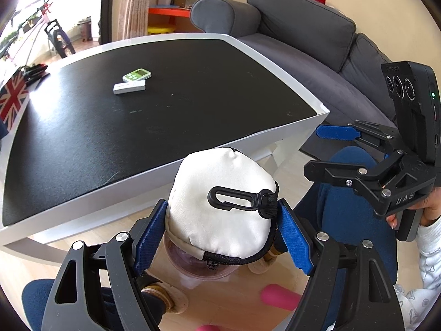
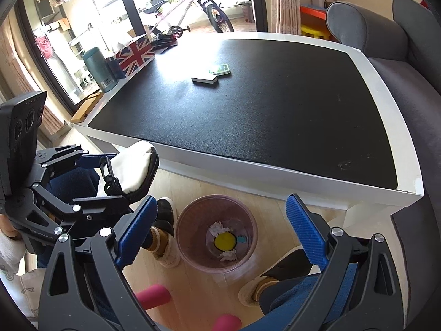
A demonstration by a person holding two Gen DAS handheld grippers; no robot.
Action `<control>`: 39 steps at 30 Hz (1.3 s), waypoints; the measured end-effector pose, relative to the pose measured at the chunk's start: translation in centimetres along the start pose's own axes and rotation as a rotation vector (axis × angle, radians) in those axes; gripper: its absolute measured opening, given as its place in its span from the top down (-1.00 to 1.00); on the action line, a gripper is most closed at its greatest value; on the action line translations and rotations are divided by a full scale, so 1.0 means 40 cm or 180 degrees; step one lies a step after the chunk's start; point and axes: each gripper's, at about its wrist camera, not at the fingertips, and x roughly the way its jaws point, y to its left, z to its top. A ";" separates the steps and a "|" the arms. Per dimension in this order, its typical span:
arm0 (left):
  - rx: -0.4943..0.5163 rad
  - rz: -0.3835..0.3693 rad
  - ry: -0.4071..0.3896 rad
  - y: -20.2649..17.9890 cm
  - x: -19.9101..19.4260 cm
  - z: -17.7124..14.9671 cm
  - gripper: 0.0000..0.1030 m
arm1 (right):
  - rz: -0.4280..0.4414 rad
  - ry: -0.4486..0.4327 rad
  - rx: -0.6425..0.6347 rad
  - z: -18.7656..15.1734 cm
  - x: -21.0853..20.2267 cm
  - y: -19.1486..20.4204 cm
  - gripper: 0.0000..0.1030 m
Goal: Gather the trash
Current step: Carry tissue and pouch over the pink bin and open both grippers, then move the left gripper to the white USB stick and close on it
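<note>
My left gripper point(image 1: 223, 218) is shut on a white zip pouch point(image 1: 220, 201) with a black clip, held above the floor in front of the table edge. The pouch also shows in the right wrist view point(image 2: 135, 171), left of the bin. A translucent pink trash bin point(image 2: 216, 233) stands on the floor below, holding crumpled tissues, a yellow round item and a small teal piece. My right gripper point(image 2: 220, 231) is open and empty, above the bin. In the left wrist view the right gripper point(image 1: 325, 151) is at the right.
A black-topped white table point(image 1: 289, 135) carries a green timer point(image 1: 137, 75) and a white box point(image 1: 129, 87). A Union Jack box point(image 2: 135, 55) and a teal bottle point(image 2: 99, 69) stand at its far edge. A grey sofa point(image 1: 303, 35) is to the right. My feet flank the bin.
</note>
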 end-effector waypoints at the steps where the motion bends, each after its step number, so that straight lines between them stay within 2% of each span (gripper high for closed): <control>1: 0.0010 -0.0011 -0.0015 -0.003 -0.001 0.002 -0.53 | -0.0008 -0.0010 0.0009 0.000 -0.003 -0.004 -0.81; 2: 0.0017 -0.0014 -0.0029 -0.006 -0.001 0.006 -0.59 | -0.0014 -0.0025 0.0017 0.001 -0.006 -0.007 -0.81; 3: 0.0012 -0.0008 -0.0054 -0.006 -0.003 0.008 -0.78 | -0.0018 -0.0031 0.0023 0.003 -0.007 -0.009 -0.81; 6: -0.0020 0.0021 -0.0101 -0.003 -0.008 0.016 -0.85 | -0.0038 -0.0045 0.0032 0.006 -0.011 -0.013 -0.82; 25: -0.0149 0.0151 -0.0148 0.041 -0.036 0.032 -0.85 | 0.0011 -0.0013 -0.0006 0.021 -0.002 0.000 -0.83; 39: -0.0272 0.0352 -0.0232 0.135 -0.060 0.127 -0.85 | 0.0102 -0.0071 -0.0129 0.135 0.020 0.004 -0.83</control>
